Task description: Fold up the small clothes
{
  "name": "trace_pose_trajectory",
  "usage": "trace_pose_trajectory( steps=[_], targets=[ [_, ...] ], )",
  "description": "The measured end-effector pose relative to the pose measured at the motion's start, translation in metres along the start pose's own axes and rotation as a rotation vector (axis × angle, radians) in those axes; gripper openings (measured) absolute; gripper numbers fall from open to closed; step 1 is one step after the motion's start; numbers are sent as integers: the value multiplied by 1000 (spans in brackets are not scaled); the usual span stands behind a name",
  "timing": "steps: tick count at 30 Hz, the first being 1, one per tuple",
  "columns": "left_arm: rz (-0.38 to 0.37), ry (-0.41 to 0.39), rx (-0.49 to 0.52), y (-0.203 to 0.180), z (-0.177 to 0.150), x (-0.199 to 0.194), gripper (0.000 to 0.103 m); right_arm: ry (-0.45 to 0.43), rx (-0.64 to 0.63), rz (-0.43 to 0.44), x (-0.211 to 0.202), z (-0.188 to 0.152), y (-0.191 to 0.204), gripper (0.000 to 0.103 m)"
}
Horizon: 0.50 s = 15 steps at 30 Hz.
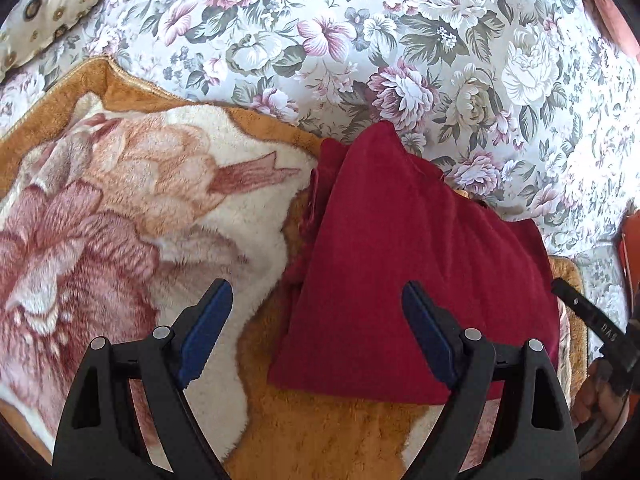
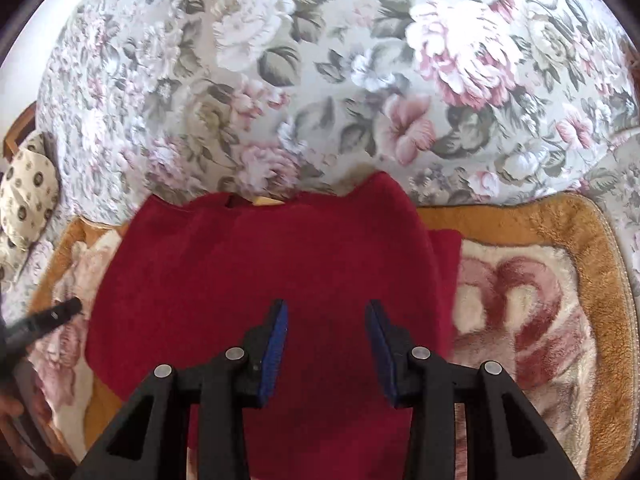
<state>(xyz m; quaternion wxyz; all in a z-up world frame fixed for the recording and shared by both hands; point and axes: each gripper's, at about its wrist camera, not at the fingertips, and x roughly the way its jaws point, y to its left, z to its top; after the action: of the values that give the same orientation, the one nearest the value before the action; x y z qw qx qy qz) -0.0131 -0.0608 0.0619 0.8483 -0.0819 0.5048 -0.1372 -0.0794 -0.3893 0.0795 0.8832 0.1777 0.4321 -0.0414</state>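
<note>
I hold both tongs, left [image 1: 316,320] and right [image 2: 326,344], spread apart and empty above the folded red garment [image 2: 272,264] on the plush blanket [image 1: 120,208]

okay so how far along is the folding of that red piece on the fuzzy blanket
Done so far: the red garment lies on the plush blanket with layered edges along both sides, so at least one fold seems made. In hand: nothing; the left gripper and right gripper both hover open above it. Left: probably a final fold or smoothing, since its outline is uneven. No other clothes to fold are visible.
</note>
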Motion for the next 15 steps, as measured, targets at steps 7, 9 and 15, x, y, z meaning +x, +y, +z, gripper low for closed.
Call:
trace_pose_trajectory(
  steps=[7, 9, 15],
  targets=[
    [32, 20, -15, 10, -17, 22, 87, 16, -117, 186, 45, 34, 102, 23],
    [32, 33, -21, 14, -17, 29, 87, 27, -124, 213, 67, 45, 123, 23],
    [10, 62, -16, 17, -16, 40, 87, 112, -158, 207, 145, 73, 170, 23]
  ],
)
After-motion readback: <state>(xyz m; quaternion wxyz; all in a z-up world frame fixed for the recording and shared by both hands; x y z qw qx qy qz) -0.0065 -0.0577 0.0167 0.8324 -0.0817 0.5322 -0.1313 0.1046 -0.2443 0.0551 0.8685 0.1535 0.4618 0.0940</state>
